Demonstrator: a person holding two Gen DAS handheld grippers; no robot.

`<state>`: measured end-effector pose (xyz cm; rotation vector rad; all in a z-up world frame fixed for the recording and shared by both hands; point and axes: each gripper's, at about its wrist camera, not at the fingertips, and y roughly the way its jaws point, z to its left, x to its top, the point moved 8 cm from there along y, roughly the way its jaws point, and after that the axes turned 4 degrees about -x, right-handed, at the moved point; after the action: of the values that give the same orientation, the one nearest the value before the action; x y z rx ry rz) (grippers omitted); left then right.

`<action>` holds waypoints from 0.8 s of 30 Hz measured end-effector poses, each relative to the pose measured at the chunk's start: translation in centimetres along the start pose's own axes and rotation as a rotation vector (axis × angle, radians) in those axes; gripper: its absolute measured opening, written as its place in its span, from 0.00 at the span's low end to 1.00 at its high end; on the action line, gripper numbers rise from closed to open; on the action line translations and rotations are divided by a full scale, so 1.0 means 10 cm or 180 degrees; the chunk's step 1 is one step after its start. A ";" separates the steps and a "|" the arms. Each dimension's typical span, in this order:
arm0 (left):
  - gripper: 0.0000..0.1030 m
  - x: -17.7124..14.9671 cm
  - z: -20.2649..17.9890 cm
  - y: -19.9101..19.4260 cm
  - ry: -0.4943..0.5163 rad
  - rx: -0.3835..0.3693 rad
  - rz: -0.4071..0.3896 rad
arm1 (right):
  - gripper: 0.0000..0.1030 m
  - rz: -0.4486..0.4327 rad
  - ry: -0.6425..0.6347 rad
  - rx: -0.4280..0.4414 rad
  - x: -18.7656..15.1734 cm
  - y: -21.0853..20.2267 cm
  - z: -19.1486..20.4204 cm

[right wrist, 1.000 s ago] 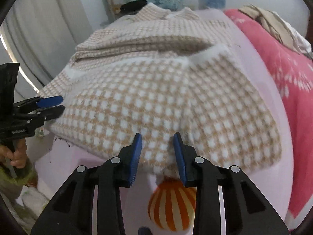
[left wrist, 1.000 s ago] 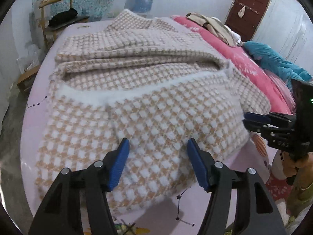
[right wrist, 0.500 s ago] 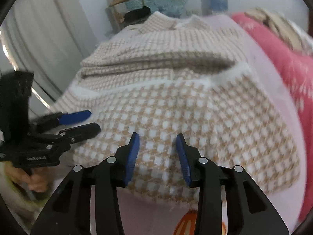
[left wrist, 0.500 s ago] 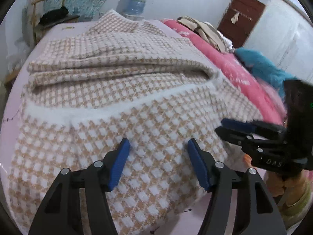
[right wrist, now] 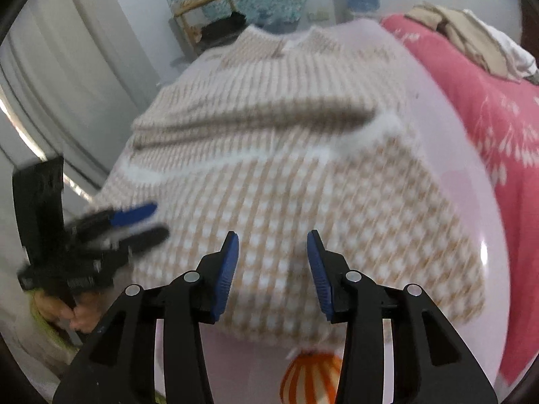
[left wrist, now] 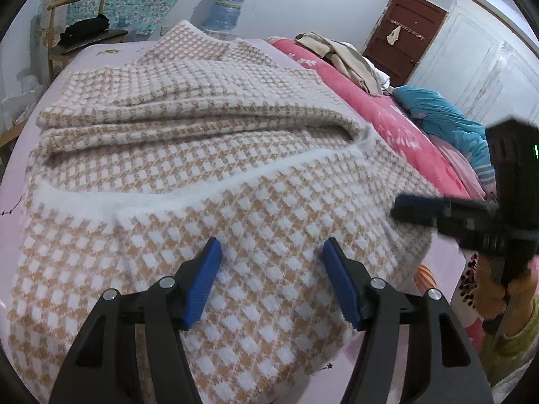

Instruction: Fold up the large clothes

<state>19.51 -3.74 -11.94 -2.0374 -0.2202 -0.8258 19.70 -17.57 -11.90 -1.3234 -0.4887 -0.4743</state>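
No legible writing. Folded checked sweater [left wrist: 209, 175] lies on the pink bedsheet [right wrist: 448, 181]. Left gripper [left wrist: 271, 269] spread, empty, above its 6 o'clock hem. Right gripper [right wrist: 273, 262] opening, nothing between pads.

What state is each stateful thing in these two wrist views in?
Tan-and-white checked knit garment: partly folded, lying on the bed.
Left gripper: open, holding nothing.
Right gripper: jaws opening, holding nothing.
Dark brown wooden door: closed.
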 end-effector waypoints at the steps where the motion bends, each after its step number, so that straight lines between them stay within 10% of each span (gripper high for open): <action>1: 0.60 0.00 0.00 0.00 0.0006 -0.0014 -0.0017 | 0.38 -0.0046 0.0012 0.0029 0.05 -0.01 0.00; 12: 0.60 0.06 -0.02 -0.19 0.0047 -0.0043 -0.0268 | 0.37 0.0105 -0.0147 -0.0311 -0.01 0.26 0.06; 18: 0.60 0.16 0.23 -0.79 0.0349 0.0882 -0.0678 | 0.44 -0.0322 -0.0145 -0.0708 0.23 -0.14 -0.29; 24: 0.48 0.17 0.94 -0.84 -0.0076 0.1541 -0.0450 | 0.44 -0.0382 -0.0067 -0.1017 0.47 -0.09 -0.70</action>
<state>21.47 8.36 -8.69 -1.5892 -0.5294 -0.7481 23.45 -24.81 -9.68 -1.6121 -0.5268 -0.6585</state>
